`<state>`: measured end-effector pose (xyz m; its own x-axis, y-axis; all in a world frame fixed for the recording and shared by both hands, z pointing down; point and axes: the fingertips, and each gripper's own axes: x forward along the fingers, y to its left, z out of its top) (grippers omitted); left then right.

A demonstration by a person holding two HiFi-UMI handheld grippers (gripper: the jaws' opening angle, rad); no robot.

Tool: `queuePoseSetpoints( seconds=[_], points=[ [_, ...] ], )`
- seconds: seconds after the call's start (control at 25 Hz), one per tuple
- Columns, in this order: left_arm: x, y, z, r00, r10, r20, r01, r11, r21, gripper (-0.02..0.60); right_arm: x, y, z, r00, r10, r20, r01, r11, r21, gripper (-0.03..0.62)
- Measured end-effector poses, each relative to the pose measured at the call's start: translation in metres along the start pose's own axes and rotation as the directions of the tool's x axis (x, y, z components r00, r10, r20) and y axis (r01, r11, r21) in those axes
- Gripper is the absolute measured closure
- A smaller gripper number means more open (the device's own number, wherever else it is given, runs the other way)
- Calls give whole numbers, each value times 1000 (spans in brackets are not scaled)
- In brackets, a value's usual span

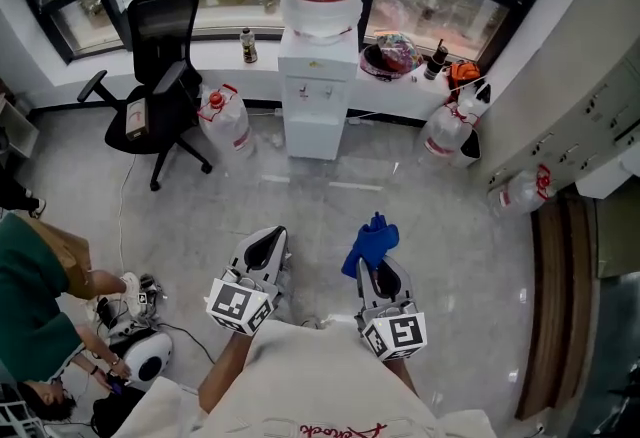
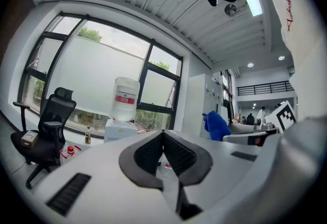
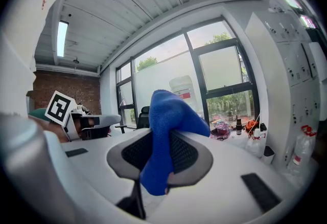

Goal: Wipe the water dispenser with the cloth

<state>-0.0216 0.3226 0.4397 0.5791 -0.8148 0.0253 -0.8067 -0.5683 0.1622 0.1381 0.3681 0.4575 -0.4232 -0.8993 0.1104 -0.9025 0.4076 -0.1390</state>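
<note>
A white water dispenser [image 1: 318, 86] with a big bottle on top stands against the window wall, well ahead of both grippers. It also shows in the left gripper view as the water dispenser [image 2: 122, 115] and half hidden in the right gripper view as the water dispenser [image 3: 187, 92]. My right gripper [image 1: 380, 266] is shut on a blue cloth [image 1: 369, 242], which bunches up out of the jaws. The same blue cloth [image 3: 163, 136] fills the middle of the right gripper view. My left gripper [image 1: 263, 248] is shut and holds nothing.
A black office chair [image 1: 158, 76] stands left of the dispenser, with a water jug [image 1: 225, 118] between them. More jugs [image 1: 445, 131] lie on the floor at the right by the cabinets [image 1: 590, 116]. A person [image 1: 40, 296] crouches at the lower left beside small devices.
</note>
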Motion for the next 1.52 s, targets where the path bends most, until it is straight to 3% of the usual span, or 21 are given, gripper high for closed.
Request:
queuePoseSetpoints(
  seconds=[0.24,0.48,0.72,1.0,1.2,1.52],
  points=[
    [53,43,-1,1000,-28,13,28,1000,-3,571,57,-18,1,999,-28,19,28,1000,6,497],
    [128,125,11,999,-51,13,51,999,-8,571,165,-38,9,999,-32,3,32,999,-2,497],
    [210,221,50,998,-55,24,56,998,-28,571,285,-50,56,999,-31,17,31,999,-22,497],
    [293,300,103,993,-88,80,89,996,-4,571,404,-77,120,995,-45,92,52,995,-83,497],
    [329,337,123,990,-115,85,113,993,24,571,457,-90,147,989,-59,138,72,993,-95,497],
    [346,357,112,993,-102,57,101,995,7,571,486,-100,137,991,-61,117,69,996,-65,497]
  ],
)
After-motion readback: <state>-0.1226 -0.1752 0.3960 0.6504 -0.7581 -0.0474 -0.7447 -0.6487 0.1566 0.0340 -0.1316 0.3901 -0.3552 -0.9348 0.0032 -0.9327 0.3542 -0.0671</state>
